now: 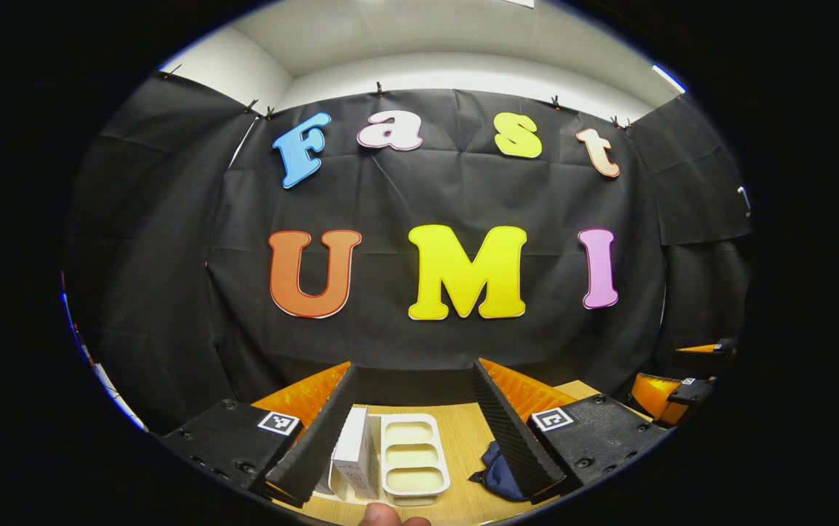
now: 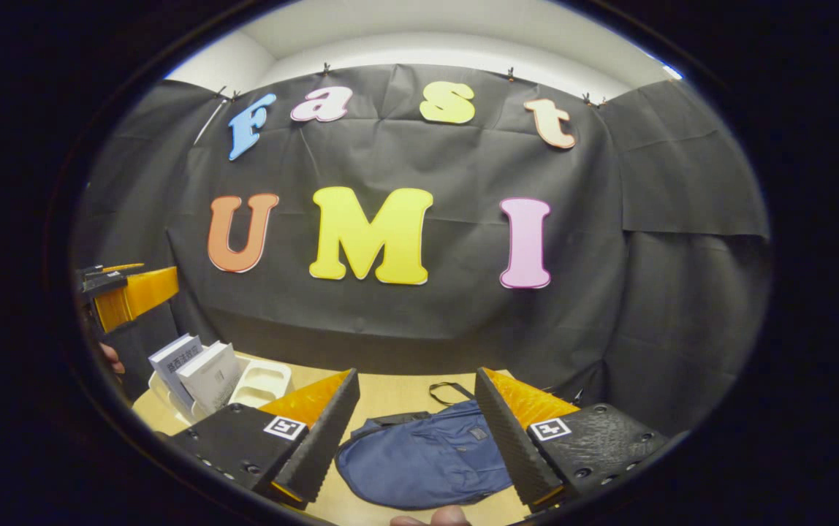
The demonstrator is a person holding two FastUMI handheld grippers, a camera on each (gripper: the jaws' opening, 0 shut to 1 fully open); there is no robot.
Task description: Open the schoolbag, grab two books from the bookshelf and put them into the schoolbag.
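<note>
Schoolbag (image 2: 427, 460), dark blue, lies flat and closed on the wooden table (image 2: 390, 394); in the right gripper view we see it between the spread fingers of the right gripper (image 2: 416, 438), which hovers wide open and holds nothing. The bag's near edge is cut off by those fingers. In the left gripper view, the left gripper (image 1: 414, 431) is likewise wide open and empty above the white bookshelf (image 1: 414, 453), a slotted rack. We make out two books (image 2: 196, 372) upright at its left end; their covers are too small to read. A fingertip (image 1: 379, 515) pokes in at the bottom edge.
</note>
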